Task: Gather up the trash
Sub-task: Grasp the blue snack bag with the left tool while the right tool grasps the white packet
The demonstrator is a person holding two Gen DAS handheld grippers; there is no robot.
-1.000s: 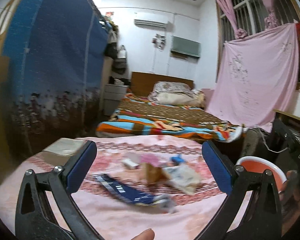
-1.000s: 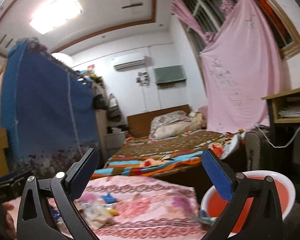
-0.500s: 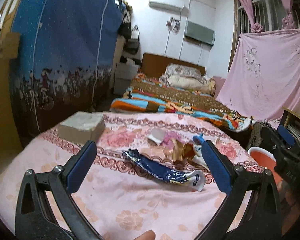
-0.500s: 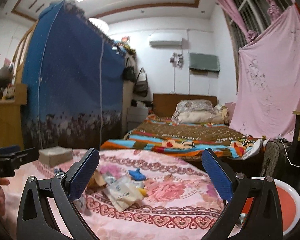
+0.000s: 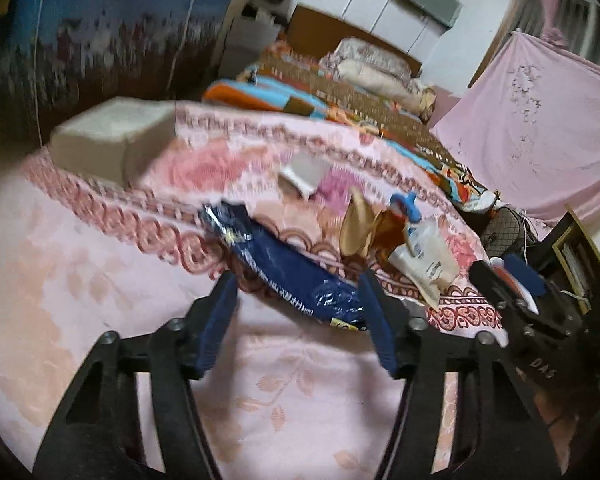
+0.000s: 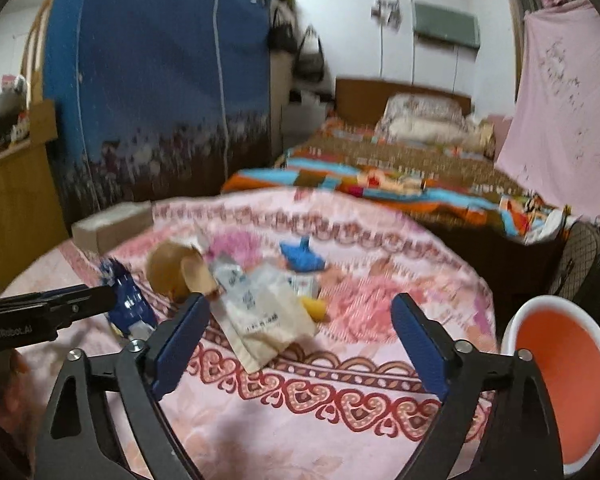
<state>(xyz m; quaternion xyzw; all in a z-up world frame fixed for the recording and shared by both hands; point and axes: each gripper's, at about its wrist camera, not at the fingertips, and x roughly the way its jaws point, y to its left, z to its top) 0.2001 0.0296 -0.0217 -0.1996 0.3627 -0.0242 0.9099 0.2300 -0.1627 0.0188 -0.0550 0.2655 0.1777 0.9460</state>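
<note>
Trash lies scattered on a pink flowered cloth [image 5: 100, 280]. A long blue wrapper [image 5: 284, 264] runs between the fingers of my left gripper [image 5: 298, 284]. Its jaws are closing and the pads stand clear of the wrapper. A cream plastic packet [image 6: 260, 312] lies just ahead of my right gripper [image 6: 300, 300], whose jaws are also closing with nothing pressed between them. A crumpled tan paper piece [image 6: 176, 272], a blue scrap [image 6: 302, 258] and a yellow bit [image 6: 316, 308] lie around the packet. An orange basin with a white rim [image 6: 560, 368] stands low at the right.
A grey box [image 5: 112, 140] sits at the cloth's far left corner, and a small white piece [image 5: 306, 172] lies behind the wrapper. Beyond are a bed with a striped blanket [image 6: 380, 176], a blue wardrobe cover [image 6: 160, 80] and a pink hanging sheet [image 5: 540, 128].
Both grippers have sunk toward the cloth and tipped downward. Their jaws have narrowed, the left far more. The blue wrapper now lies between the left fingers.
</note>
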